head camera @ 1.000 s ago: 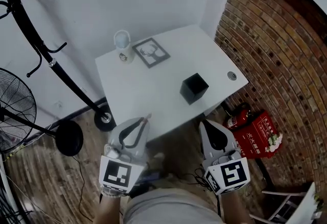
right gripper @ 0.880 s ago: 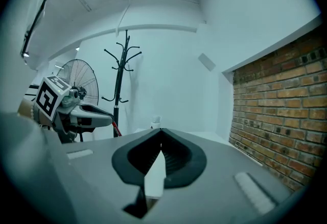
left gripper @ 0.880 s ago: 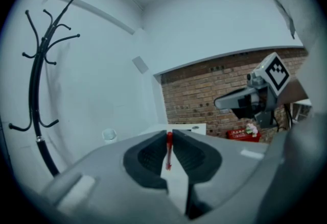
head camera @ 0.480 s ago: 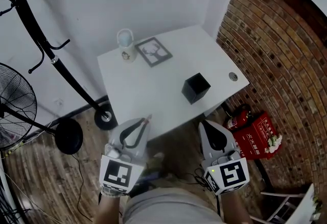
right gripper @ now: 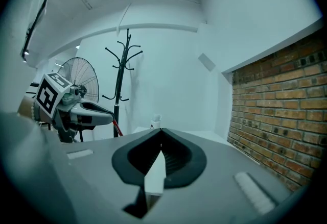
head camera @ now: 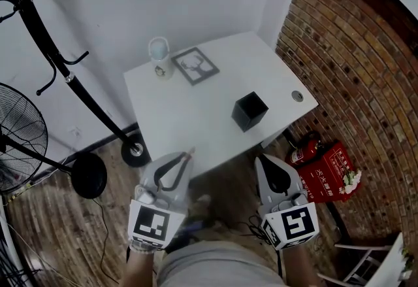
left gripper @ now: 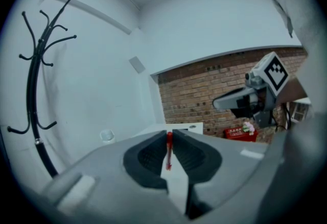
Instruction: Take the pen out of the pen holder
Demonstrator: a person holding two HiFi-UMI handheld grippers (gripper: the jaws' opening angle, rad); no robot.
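Left gripper [head camera: 186,155] [left gripper: 169,134] pinches a thin red pen [left gripper: 169,149], well apart from the black square pen holder [head camera: 249,111]. Right gripper [head camera: 259,157] [right gripper: 161,130] has its jaws pressed together, empty.

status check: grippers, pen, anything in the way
Left gripper shut on red pen, held short of the table. Right gripper shut, empty. Black pen holder looks empty; path clear.

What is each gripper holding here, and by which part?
The left gripper is shut on a red pen, pinched between its fingers with a short end poking past them; where along the pen is unclear. The right gripper is shut, holding nothing.
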